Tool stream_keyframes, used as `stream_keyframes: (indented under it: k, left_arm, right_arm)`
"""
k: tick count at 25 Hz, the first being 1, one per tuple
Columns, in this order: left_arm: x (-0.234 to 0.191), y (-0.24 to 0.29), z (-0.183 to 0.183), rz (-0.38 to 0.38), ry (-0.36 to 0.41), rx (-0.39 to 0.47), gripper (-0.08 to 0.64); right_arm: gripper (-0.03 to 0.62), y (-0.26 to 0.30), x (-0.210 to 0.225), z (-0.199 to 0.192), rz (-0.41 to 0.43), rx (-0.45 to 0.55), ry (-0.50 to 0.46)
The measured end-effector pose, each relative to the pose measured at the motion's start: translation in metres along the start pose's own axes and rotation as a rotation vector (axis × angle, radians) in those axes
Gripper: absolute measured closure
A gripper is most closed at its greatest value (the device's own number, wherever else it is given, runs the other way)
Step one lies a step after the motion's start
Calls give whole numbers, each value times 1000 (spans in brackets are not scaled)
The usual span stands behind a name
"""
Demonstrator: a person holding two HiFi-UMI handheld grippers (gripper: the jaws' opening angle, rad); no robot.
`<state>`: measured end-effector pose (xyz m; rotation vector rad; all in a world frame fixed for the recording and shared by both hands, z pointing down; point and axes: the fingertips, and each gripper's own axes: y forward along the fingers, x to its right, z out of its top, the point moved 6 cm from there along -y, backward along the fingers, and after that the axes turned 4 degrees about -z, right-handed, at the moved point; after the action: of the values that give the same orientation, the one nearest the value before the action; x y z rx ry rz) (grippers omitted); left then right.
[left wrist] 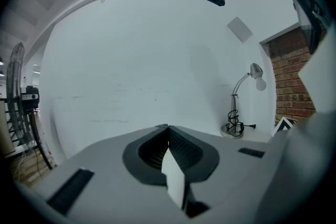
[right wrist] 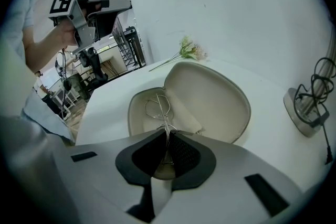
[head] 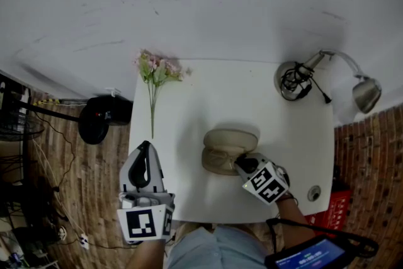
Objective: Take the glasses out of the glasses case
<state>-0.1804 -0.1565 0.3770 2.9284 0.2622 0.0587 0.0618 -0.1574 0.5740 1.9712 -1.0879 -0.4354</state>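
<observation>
R gripper (right wrist: 167, 135) tight on glasses (right wrist: 156, 107) in case (right wrist: 212, 94) nr table (head: 252, 94) edge; L gripper (left wrist: 168, 127) shut.

**White table, beige case**

The table (head: 189, 129) is white. The case (head: 228, 140) is beige inside and out, and the glasses (right wrist: 156, 107) are thin silver wire. The flowers (head: 158, 68) are pink on green stems. The left gripper (left wrist: 168, 128) and right gripper (right wrist: 167, 136) are grey with black ribbed pads and black-and-white square markers. The floor (head: 94, 179) is brown planks.
</observation>
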Motion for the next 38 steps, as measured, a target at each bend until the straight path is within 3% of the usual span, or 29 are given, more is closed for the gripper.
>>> stream_keyframes:
  k: [38]
  left_arm:
    - [5, -11, 7, -5, 14, 16, 554]
  right_arm:
    - [560, -19, 12, 11, -130, 76, 18]
